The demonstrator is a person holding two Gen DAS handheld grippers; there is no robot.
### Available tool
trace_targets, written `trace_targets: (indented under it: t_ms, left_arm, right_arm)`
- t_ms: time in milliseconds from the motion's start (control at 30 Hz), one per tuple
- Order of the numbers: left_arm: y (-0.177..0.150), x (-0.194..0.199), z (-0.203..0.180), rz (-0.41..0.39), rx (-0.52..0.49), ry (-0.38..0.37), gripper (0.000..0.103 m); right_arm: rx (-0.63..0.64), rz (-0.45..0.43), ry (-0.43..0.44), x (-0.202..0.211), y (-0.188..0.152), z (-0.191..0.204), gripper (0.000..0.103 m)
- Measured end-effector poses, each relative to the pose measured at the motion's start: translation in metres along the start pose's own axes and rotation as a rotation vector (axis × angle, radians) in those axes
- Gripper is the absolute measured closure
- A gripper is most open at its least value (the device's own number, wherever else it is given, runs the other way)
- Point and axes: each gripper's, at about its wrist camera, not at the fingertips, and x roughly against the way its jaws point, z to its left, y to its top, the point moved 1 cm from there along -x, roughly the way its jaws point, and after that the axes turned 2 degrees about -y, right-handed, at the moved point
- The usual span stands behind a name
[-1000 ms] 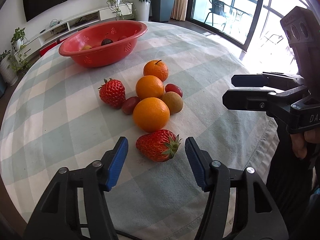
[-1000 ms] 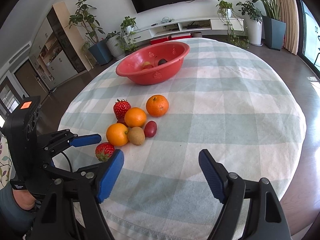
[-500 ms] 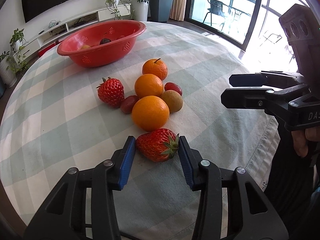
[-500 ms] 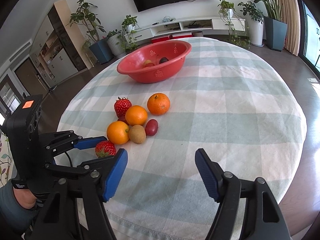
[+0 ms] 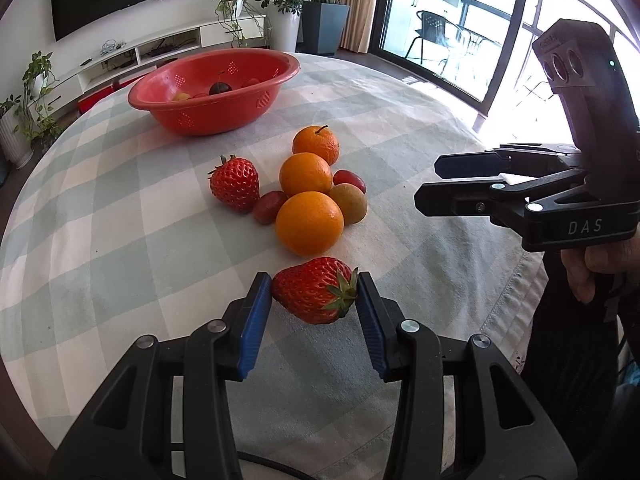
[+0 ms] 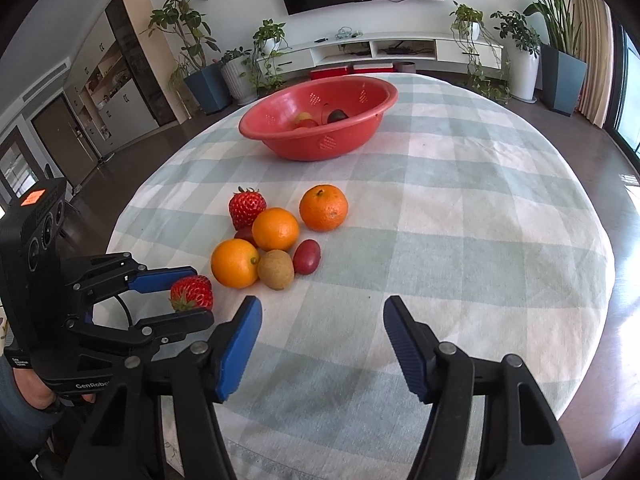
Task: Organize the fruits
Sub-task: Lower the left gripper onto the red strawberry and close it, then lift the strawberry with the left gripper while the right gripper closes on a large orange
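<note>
1. Left gripper: blue ribbed fingers pinching the near strawberry from both sides, low over the checked cloth of the bench, just in front of the loose fruit cluster.
2. Right gripper: fingers spread with nothing between them, jaws just closing partway, hovering over bare cloth beside the cluster.
3. Risk of bruising: soft, seeded berry skin against hard ribbed pads; too firm a squeeze likely to crush or mark it.
4. Risk of slipping: tapered, conical shape with the leafy green calyx against one pad; a grip on leaves rather than flesh likely to let go on lifting.
5. Risk of a knock-on roll: big orange just behind the berry, smooth and round; a nudge on lifting likely to send it into the fuzzy brown kiwi and the glossy red oval fruit.
6. Red bowl: smooth plastic, perforated in patches, well apart at the far side, a few small fruits already inside; a long carry, so a weak hold likely to drop the berry on the way.
7. Second strawberry and two dimpled tangerines beyond, untouched on the cloth.
</note>
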Motion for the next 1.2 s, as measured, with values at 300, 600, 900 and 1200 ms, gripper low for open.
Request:
trace_targets:
  t_ms: [300, 600, 900, 1200]
  left_arm:
    - [-0.006, 0.016, 0.008, -0.022, 0.032, -0.002, 0.063]
    - [-0.013, 0.018, 0.014, -0.03, 0.059, -0.012, 0.063]
    - [-0.016, 0.021, 0.019, -0.037, 0.077, -0.019, 0.063]
    - [-0.018, 0.026, 0.024, -0.051, 0.094, -0.016, 0.062]
  right_arm:
    - [0.104, 0.063, -0.027, -0.025, 0.013, 0.006, 0.053]
    - [0.151, 0.086, -0.004, -0.035, 0.02, 0.015, 0.057]
    - [0.131, 0.086, -0.021, -0.033, 0.03, 0.007, 0.058]
    - [0.234, 0.055, 0.104, -0.026, 0.032, 0.064, 0.058]
